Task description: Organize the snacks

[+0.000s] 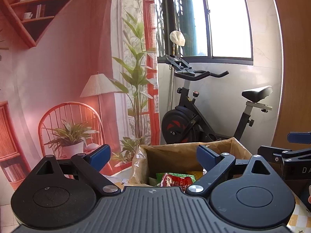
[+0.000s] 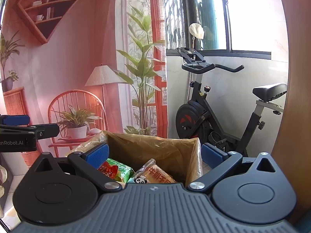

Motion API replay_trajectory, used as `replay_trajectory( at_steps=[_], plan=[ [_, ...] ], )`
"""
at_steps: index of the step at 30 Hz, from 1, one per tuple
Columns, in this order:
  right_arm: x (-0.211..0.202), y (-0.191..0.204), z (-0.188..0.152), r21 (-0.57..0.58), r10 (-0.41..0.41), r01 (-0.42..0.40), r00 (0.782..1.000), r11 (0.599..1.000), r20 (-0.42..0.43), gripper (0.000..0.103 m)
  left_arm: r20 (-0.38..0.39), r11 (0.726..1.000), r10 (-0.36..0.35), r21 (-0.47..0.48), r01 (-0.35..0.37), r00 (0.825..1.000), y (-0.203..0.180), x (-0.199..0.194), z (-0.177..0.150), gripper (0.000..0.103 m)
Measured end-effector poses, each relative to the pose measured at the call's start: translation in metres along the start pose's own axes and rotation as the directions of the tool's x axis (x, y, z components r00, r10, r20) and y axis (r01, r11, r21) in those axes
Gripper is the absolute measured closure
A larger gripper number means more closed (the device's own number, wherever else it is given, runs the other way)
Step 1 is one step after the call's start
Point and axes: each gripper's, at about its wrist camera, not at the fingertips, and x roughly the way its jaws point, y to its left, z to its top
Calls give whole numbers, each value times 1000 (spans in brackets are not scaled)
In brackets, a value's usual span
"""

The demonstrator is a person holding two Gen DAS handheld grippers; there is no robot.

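A cardboard box (image 1: pixel 180 155) lined with clear plastic stands just ahead of both grippers and also shows in the right wrist view (image 2: pixel 155 145). Inside lie a red and green snack packet (image 1: pixel 176 179), the same packet in the right view (image 2: pixel 114 169), and a clear bread packet with a panda (image 2: pixel 153 172). My left gripper (image 1: pixel 153 157) is open and empty, above the box's near edge. My right gripper (image 2: pixel 155 155) is open and empty over the box. Each gripper shows at the edge of the other's view (image 1: pixel 287 155) (image 2: pixel 23 130).
An exercise bike (image 1: pixel 204 112) stands behind the box under a window (image 1: pixel 223 19). A printed backdrop (image 1: pixel 68 77) of a room hangs to the left. A wooden panel (image 1: pixel 297 77) rises on the right. A yellow checked cloth (image 1: pixel 301 213) covers the table.
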Motion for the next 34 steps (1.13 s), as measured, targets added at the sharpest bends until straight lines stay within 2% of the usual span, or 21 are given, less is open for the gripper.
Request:
replay_trajectory(
  at_steps=[3,12,26,34],
  plan=[
    [-15,1,-1,9,-1,1,1000,1000,15,0,23,1000,-4,-23,5,1000,4,-17,0,7],
    [-32,0,-6,12,-12,12,1000,1000,12,0,51,1000,13,6,-13,999,-2,-39,2,7],
    [-51,-15,-20,42,-47,46,999,998,11,0,29,1000,-9,-5,10,1000,-1,-40,-9,7],
    [-56,-18,-23,46,-53,53,998,998,13,0,17,1000,4,-13,-3,1000,1,-40,-13,7]
  ],
)
